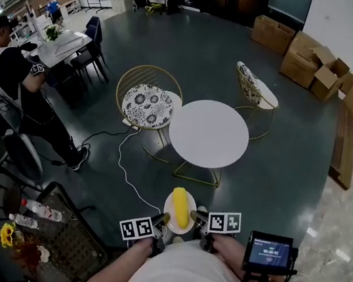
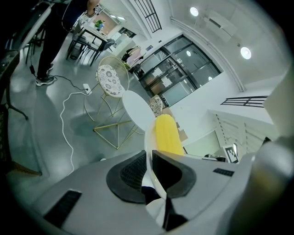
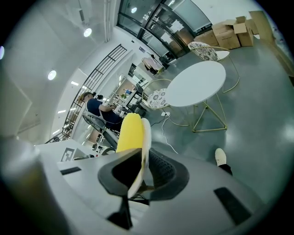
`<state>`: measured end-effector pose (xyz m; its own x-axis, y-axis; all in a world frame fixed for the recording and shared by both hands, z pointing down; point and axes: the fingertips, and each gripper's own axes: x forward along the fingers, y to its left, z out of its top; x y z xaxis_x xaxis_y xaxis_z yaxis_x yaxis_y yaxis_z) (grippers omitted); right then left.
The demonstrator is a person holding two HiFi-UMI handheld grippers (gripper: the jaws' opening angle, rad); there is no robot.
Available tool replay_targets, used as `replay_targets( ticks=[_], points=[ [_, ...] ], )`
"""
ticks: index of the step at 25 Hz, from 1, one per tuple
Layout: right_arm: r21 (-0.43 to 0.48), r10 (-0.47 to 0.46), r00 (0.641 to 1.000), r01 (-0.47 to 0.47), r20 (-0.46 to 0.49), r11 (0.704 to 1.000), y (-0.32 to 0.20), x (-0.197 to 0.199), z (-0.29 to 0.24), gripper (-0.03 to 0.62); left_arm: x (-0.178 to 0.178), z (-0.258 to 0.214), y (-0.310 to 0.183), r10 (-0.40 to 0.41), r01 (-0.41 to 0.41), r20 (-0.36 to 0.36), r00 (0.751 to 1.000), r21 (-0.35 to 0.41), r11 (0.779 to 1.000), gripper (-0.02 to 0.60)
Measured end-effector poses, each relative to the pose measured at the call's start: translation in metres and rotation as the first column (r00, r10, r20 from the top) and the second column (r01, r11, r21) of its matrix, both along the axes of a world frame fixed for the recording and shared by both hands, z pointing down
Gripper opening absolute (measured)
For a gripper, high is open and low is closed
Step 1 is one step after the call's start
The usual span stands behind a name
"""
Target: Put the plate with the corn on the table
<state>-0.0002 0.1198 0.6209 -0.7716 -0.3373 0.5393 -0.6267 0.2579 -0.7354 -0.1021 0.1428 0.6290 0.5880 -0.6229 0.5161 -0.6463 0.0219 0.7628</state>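
Left claw (image 1: 162, 222) and right claw (image 1: 198, 218) hold the plate (image 1: 169, 203) with the corn (image 1: 180, 207) above the hall's dark floor (image 1: 281, 153), short of the round white bench (image 1: 208, 133), and each gripper view shows its jaws pinching the plate's rim.

Glossy white plate (image 1: 171, 210), smooth matt table (image 1: 208, 133), polished floor (image 1: 281, 153)

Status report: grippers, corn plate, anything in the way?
Both shut on plate rim: left gripper, right gripper, opposite sides. Plate carries corn, held short of round table. Nothing seen between.
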Motion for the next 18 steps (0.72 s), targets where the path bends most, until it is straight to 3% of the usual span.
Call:
replay_targets(
  ticks=[18],
  points=[
    [-0.032,0.019,1.0,-0.019,0.0,0.999,0.0063,0.0088,0.0014,0.055,0.0097,0.0054,0.0055,0.018,-0.018,-0.008,1.0,-0.04,0.999,0.046]
  ],
)
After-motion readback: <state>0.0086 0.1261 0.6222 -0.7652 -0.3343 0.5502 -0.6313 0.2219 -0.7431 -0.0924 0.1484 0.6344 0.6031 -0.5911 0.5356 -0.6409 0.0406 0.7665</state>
